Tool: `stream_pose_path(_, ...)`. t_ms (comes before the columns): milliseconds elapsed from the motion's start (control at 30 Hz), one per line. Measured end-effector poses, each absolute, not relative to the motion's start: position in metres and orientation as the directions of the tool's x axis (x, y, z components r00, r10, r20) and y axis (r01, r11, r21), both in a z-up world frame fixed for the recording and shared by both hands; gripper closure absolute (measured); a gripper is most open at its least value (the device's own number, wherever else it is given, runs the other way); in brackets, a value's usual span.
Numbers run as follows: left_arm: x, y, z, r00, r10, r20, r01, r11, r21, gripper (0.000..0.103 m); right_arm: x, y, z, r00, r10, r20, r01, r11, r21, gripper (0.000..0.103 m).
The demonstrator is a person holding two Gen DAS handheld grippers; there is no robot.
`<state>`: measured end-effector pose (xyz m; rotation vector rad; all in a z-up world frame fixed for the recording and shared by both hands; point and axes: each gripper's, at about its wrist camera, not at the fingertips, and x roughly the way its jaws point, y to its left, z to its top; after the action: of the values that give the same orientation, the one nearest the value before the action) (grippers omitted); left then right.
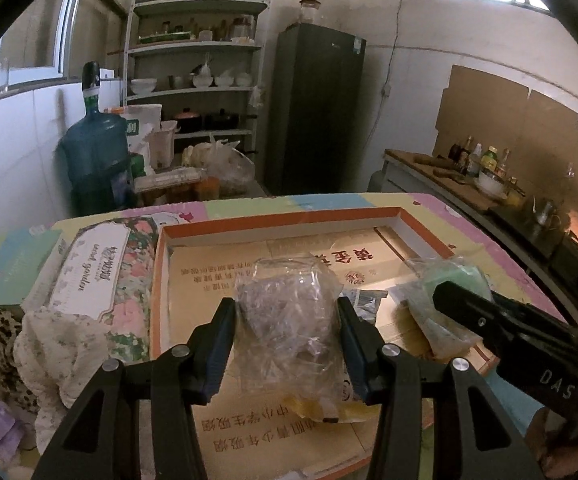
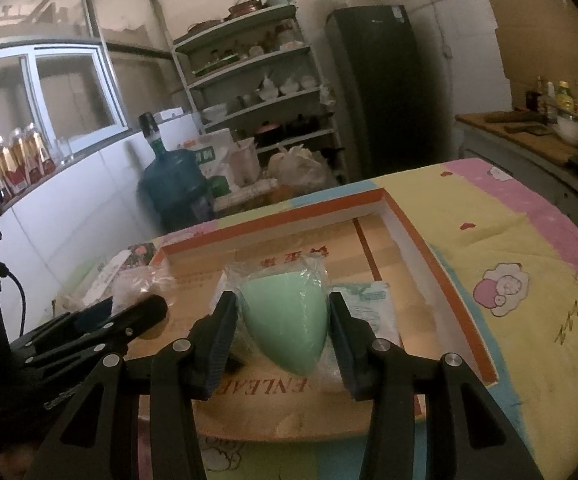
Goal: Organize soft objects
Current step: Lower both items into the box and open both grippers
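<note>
Left gripper (image 1: 287, 344) has its jaws clamped on a crumpled clear bag (image 1: 289, 320), pads pressing both sides, and the bag hangs over the shallow orange-rimmed box (image 1: 281, 216) on the bench. Right gripper (image 2: 281, 336) squeezes a mint-green sponge (image 2: 285, 320) in clear wrap, also over the box, just right of the other bundle. Inside the box lies flat printed cardboard (image 1: 225, 268) and a small wrapped packet (image 2: 369, 304) beneath the right jaws. Left of the box sit a floral tissue pack (image 1: 101, 272), a cream cloth (image 1: 49, 352) and a spotted cloth (image 1: 1, 344). A pastel cartoon sheet (image 2: 509, 280) covers the bench.
</note>
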<state>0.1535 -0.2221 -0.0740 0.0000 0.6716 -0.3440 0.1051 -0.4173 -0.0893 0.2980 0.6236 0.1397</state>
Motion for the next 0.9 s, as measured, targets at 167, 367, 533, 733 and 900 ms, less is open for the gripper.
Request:
stream_pose_path(167, 0.161, -0.224, -0.079, 0.709, -0.318, -0.629, 0.314, 0.942, -0.122, 0.053, 0.111, -0.415, -0.093, 0.795, 0.218, -0.567, -0.042, 0.951, 0.306, 0.056)
stream_pose_path(367, 0.168, -0.224, -0.085, 0.693, -0.319, -0.646, 0.304, 0.942, -0.139, 0.053, 0.117, -0.411, -0.097, 0.783, 0.222, -0.581, -0.050, 0.953, 0.298, 0.056)
stream_pose_path(533, 0.172, -0.225, -0.089, 0.681, -0.319, -0.659, 0.300, 0.943, -0.146, 0.053, 0.122, -0.405, -0.101, 0.766, 0.233, -0.600, -0.064, 0.955, 0.289, 0.056)
stream_pose_path(733, 0.175, -0.226, -0.095, 0.665, -0.323, -0.673, 0.297, 0.942, -0.158, 0.053, 0.127, -0.406, -0.105, 0.751, 0.242, -0.615, -0.067, 0.953, 0.294, 0.056)
stream_pose_path(900, 0.177, -0.225, -0.096, 0.660, -0.328, -0.676, 0.295, 0.941, -0.168, 0.052, 0.128, -0.406, -0.106, 0.746, 0.246, -0.619, -0.069, 0.953, 0.296, 0.056)
